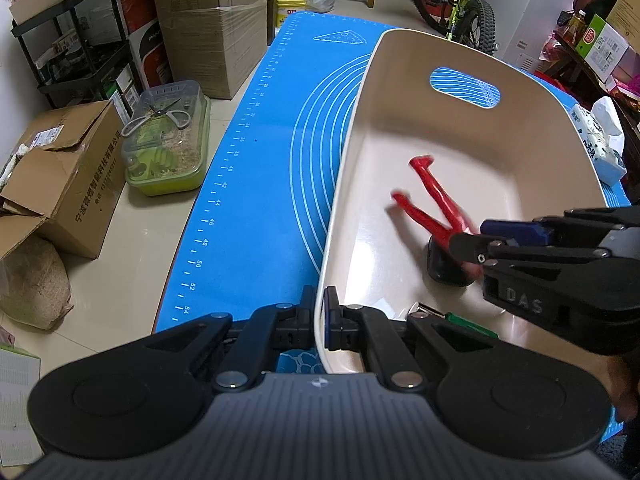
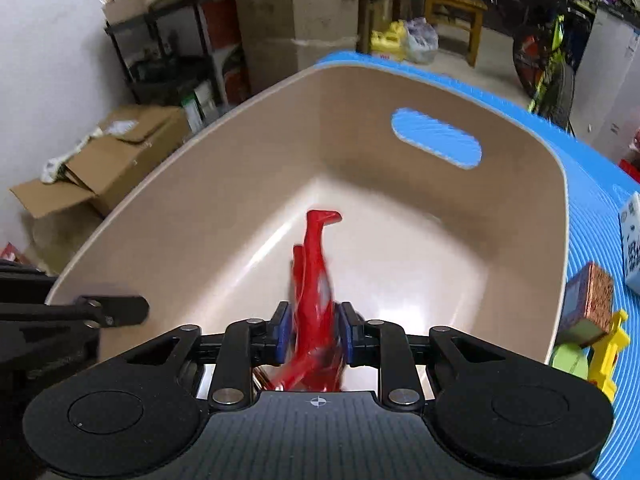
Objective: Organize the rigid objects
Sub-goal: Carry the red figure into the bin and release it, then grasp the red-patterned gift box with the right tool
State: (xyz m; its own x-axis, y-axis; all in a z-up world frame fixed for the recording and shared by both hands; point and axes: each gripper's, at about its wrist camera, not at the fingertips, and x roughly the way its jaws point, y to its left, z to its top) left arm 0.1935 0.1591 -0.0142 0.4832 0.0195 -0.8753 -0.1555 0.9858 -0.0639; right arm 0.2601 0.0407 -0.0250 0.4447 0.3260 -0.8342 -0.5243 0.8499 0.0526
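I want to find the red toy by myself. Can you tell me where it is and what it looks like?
Look for the big beige tub on the blue mat. Inside it, the right gripper pinches a red toy figure whose two thin legs point toward the tub's handle hole. It is the only bright red thing in the tub; the lump under it is black.

Around me: pale tiled floor (image 1: pixel 132 240), cardboard boxes (image 1: pixel 212 28) stacked beside a black shelf (image 1: pixel 76 40), bicycle (image 1: pixel 460 4) past them.
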